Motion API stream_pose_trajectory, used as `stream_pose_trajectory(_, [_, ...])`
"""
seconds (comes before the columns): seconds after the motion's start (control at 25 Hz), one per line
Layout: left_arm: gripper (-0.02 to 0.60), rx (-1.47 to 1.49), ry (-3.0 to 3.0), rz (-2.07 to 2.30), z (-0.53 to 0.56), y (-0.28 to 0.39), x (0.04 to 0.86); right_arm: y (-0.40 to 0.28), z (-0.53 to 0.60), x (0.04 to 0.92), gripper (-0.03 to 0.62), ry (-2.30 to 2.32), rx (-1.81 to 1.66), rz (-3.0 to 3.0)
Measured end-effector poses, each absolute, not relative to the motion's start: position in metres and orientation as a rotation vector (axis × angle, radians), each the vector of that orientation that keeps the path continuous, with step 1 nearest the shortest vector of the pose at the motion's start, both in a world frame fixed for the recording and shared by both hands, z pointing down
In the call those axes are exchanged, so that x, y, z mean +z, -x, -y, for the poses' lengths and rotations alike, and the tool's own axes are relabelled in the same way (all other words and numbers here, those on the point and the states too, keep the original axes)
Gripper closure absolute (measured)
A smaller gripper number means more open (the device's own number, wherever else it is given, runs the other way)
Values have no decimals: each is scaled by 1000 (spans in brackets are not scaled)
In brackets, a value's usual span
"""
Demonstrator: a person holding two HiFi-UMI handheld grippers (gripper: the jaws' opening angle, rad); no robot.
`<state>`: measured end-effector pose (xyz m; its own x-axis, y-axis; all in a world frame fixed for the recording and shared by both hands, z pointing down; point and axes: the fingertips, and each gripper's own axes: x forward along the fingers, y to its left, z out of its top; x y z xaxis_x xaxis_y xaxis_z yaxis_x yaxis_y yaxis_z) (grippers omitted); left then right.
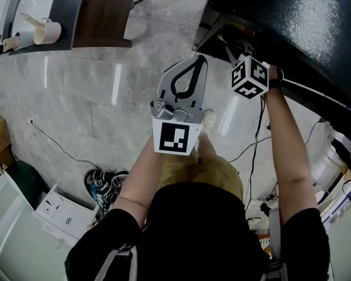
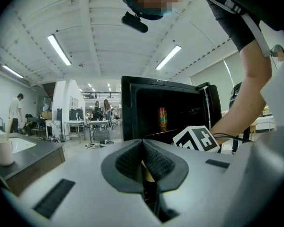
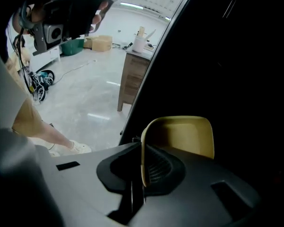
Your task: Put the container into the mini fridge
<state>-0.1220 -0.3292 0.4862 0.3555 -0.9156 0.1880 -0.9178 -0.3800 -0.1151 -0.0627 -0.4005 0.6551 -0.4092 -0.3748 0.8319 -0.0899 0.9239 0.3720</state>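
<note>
- Head view: your right tongs [image 1: 234,43] reach into the open front of the mini fridge [image 1: 304,22]. Your left tongs [image 1: 184,81] hang just outside the fridge, over the floor. The right hand is clearly the nearer one to the fridge.
- Left gripper view: the left tongs [image 2: 143,148] are pressed together. I can name nothing between them; only a thin pale sliver shows in the gap. In front stands the mini fridge [image 2: 132,108], open, with a can [image 2: 162,118] upright deep inside. The marker cube [image 2: 197,139] of your right tongs is at the fridge opening, lower than the can.
- Right gripper view: the right tongs [image 3: 143,160] are clenched on the left wall of the yellow container [image 3: 184,136]. Its body lies to the right of the tongs and a little ahead, inside the dark of the mini fridge [image 3: 236,56]. I cannot see whether its base touches a shelf.
- In my judgement the placing is nearly done. The coming move depends on the container sitting right of your grip: lower it until it rests on the shelf, then let the tongs go.
</note>
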Motion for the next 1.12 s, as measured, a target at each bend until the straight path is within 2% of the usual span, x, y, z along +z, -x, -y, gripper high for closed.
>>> stream_pose_trajectory(0.72, [558,365,-2561,1731,336,122,498,60,435,682,548,-431,-414,1906])
stream_pose_trajectory(0.88, [558,361,-2557,1734,336,121,498,59,434,687,505,-445,-426,1898])
stream_pose_trajectory(1.12, [558,367,-2555,1727,335,119,502,57,435,686,500,-469,-437,1896])
